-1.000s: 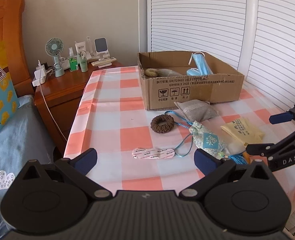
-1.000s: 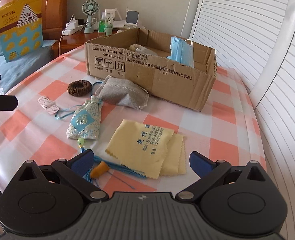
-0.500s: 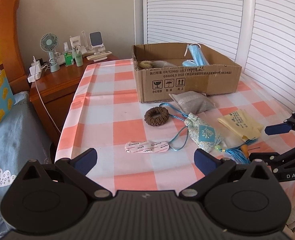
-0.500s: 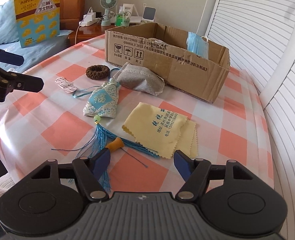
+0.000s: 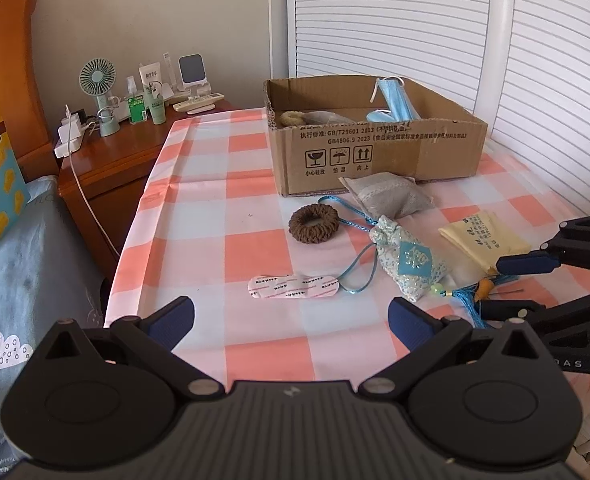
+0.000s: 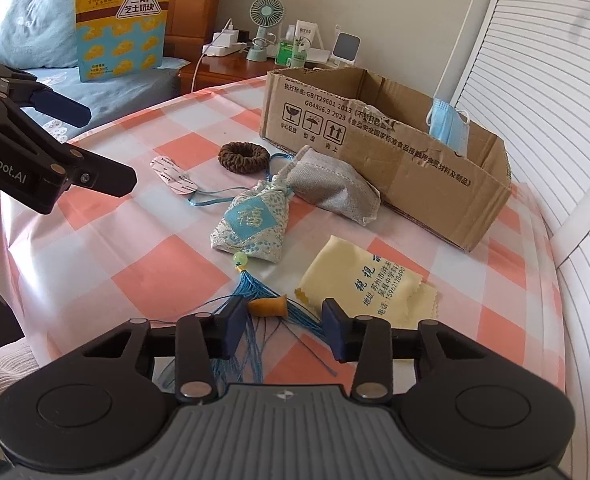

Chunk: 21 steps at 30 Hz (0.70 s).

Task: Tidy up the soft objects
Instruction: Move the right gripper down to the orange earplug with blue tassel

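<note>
Your right gripper (image 6: 283, 326) is closing its jaws around the small orange cone-shaped foam earplug (image 6: 269, 306) lying among the blue thread tassel (image 6: 251, 292) of the blue-and-white embroidered fabric sachet (image 6: 253, 226); the plug is sitting between the pads, which are not yet pressing on it. The risk you are running is that the pads are also straddling tassel strands, so you may be pinching thread along with the plug and dragging the whole sachet when you lift. The plug is also small and squashy, so it could be squirting out sideways as the jaws meet. The corner of the pale yellow lens cloth (image 6: 365, 284) is lying just beside the right pad and could be getting caught too. Your left gripper (image 5: 291, 320) is hovering with its jaws spread wide and nothing between them, above the checked tablecloth (image 5: 199, 208) near the white adhesive patch (image 5: 293, 286). The brown cardboard box (image 6: 399, 168) is waiting well behind.
</note>
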Each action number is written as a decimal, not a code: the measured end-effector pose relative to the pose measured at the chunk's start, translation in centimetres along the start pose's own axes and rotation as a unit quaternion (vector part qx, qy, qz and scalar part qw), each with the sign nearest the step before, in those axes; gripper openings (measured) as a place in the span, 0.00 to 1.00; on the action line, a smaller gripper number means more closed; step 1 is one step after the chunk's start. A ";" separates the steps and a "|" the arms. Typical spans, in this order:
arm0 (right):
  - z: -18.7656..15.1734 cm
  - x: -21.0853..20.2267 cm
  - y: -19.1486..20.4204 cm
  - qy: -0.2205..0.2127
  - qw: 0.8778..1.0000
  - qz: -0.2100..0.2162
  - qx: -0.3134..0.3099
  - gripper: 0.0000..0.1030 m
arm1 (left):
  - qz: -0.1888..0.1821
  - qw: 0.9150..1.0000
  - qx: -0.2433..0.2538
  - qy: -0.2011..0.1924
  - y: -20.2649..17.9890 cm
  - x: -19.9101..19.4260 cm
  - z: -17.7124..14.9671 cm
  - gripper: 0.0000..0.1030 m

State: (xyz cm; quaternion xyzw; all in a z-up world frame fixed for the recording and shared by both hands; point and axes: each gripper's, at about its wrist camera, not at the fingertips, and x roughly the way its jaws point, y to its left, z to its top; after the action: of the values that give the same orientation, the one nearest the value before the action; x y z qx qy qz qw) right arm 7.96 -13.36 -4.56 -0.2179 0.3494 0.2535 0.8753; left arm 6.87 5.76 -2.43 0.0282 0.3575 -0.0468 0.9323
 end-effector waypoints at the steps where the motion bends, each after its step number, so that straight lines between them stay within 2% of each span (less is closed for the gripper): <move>1: 0.1 0.0 0.0 -0.001 1.000 0.000 0.000 0.42 | 0.000 1.000 0.000 0.001 0.0 0.1 0.0 1.00; 15: -0.6 -0.6 0.3 -0.003 1.000 0.007 0.026 0.36 | -0.002 1.000 0.006 0.010 -0.4 0.5 -0.2 1.00; 21: -0.6 -0.6 0.6 -0.002 0.999 0.005 0.041 0.26 | -0.004 1.000 0.007 0.012 -0.6 0.5 -0.2 1.00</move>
State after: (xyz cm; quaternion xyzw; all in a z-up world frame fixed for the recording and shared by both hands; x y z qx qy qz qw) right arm 6.94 -13.41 -4.68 -0.1794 0.3586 0.2437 0.8831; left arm 7.07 5.16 -2.97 0.0341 0.3683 -0.0525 0.9276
